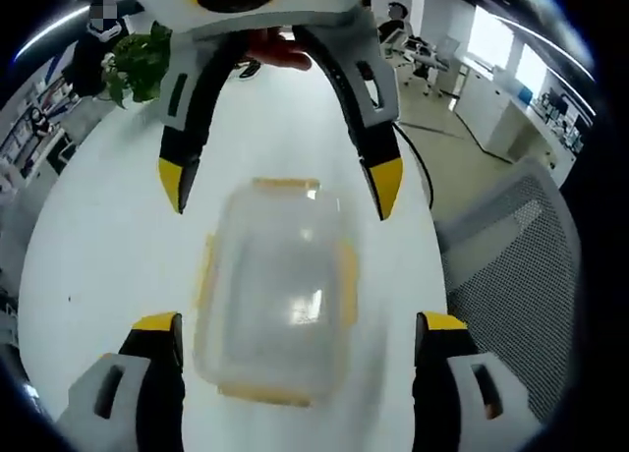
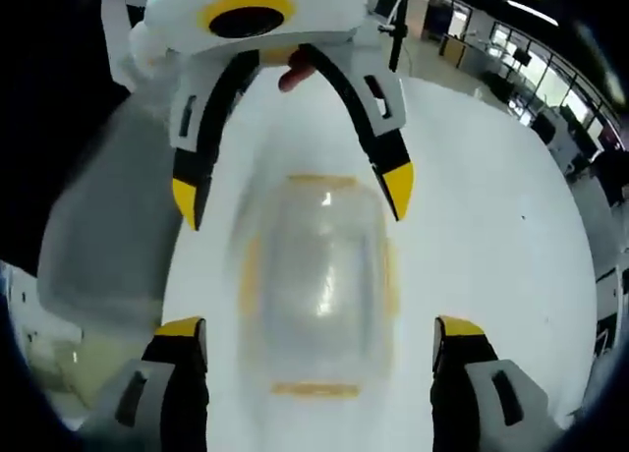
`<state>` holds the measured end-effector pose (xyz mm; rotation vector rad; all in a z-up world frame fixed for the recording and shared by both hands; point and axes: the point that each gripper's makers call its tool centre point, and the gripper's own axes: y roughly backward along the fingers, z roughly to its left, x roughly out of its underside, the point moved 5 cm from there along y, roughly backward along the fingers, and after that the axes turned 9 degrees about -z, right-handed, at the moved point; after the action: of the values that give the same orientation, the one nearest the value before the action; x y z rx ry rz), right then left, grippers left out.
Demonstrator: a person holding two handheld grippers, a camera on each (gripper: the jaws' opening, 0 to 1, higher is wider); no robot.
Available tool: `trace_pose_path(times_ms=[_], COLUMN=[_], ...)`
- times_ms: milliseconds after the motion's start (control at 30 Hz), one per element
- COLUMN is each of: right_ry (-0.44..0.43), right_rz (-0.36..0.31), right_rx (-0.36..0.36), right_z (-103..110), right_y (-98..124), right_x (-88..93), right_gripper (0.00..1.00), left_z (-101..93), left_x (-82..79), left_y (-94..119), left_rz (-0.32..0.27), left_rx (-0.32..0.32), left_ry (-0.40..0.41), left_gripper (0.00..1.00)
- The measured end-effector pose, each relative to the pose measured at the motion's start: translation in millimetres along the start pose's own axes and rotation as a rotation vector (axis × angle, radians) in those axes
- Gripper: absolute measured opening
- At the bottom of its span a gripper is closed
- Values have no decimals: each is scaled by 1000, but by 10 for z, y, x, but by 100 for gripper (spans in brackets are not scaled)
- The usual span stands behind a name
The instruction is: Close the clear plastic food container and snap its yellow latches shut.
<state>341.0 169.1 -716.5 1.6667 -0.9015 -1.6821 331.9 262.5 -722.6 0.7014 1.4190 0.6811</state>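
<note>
White table (image 1: 108, 275) bears a clear container (image 1: 280, 295); office desks (image 1: 511, 98) behind.

Bare counter (image 1: 108, 265) lies open on either side of each claw; only the container (image 1: 280, 295) stands between them.

No lettering, label, brand, number or sign can be read in either the left gripper view or the right gripper view. The clear plastic food container (image 1: 278, 293) carries no legible mark, and everything in the room behind is too blurred and small to read.
</note>
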Motion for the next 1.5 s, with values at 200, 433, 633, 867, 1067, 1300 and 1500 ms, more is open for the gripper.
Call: trace_pose_path(times_ms=[200,433,633,867,1067,1300,1500], right_ry=[-11,-12,-24,-35,-43,-44,-46], right_rz=[24,50,59,57,82,84,106], right_rx=[-10,-15,-13,-12,-12,-19,-21], right_z=[19,26,20,22,8,-25,-24], right_y=[-70,-114,-131,-183,-214,-226,-230], right_x=[33,99,153,173,232,240,252], right_gripper=[93,90,87,84,81,79,79], left_z=[11,50,89,118,136,168,186], left_x=[65,157,179,201,230,251,239], left_y=[-27,-83,-106,-152,-213,-246,-291], left_rz=[21,55,73,113,143,170,175], left_rx=[24,54,64,71,66,46,31], left_ry=[10,3,-9,-38,-63,-93,-77], left_gripper=[97,94,92,90,91,89,88])
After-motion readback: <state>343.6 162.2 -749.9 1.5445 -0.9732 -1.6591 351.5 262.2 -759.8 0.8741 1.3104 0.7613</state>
